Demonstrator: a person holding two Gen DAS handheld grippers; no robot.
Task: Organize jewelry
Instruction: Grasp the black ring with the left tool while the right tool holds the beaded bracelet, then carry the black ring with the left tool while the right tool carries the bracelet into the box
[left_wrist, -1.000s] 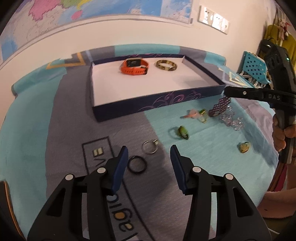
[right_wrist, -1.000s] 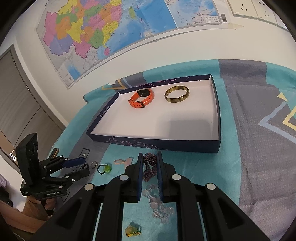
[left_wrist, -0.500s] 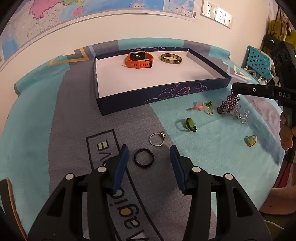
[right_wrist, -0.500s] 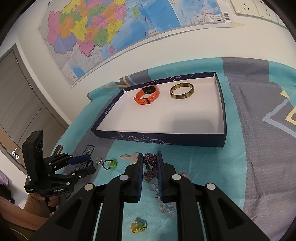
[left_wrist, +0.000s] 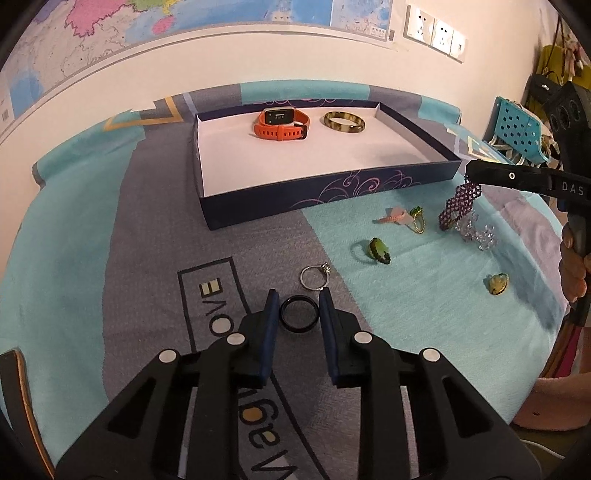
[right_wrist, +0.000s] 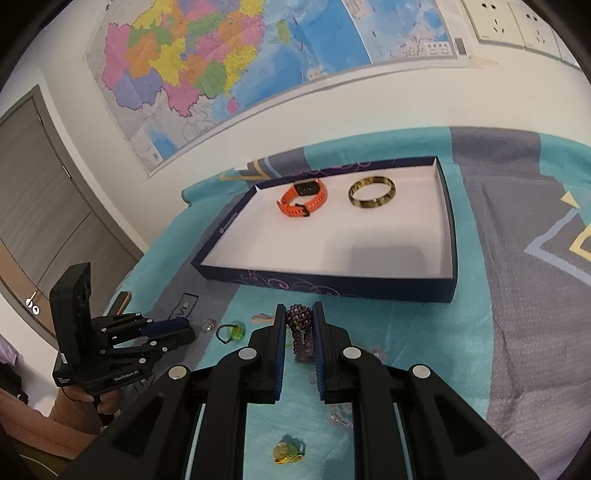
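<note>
A dark blue tray (left_wrist: 332, 192) with a white floor holds an orange watch (left_wrist: 281, 123) and a tortoiseshell bangle (left_wrist: 344, 122). My left gripper (left_wrist: 298, 299) is low over the cloth, its fingers closed in on either side of a black ring (left_wrist: 298, 315). My right gripper (right_wrist: 299, 317) is shut on a purple beaded bracelet (right_wrist: 301, 332) and holds it lifted, hanging above the cloth (left_wrist: 460, 203) in front of the tray (right_wrist: 332, 284).
Loose on the teal and grey cloth lie a silver ring (left_wrist: 314, 276), a green ring (left_wrist: 378, 251), a pink piece (left_wrist: 395, 217), a gold-green ring (left_wrist: 417, 218), clear crystal beads (left_wrist: 476, 232) and a yellow heart charm (left_wrist: 496, 283). A blue basket (left_wrist: 517, 136) stands at the right.
My left gripper has moved forward and down and its fingers have closed in around the black ring. My right gripper has lifted the purple bracelet higher off the cloth.
</note>
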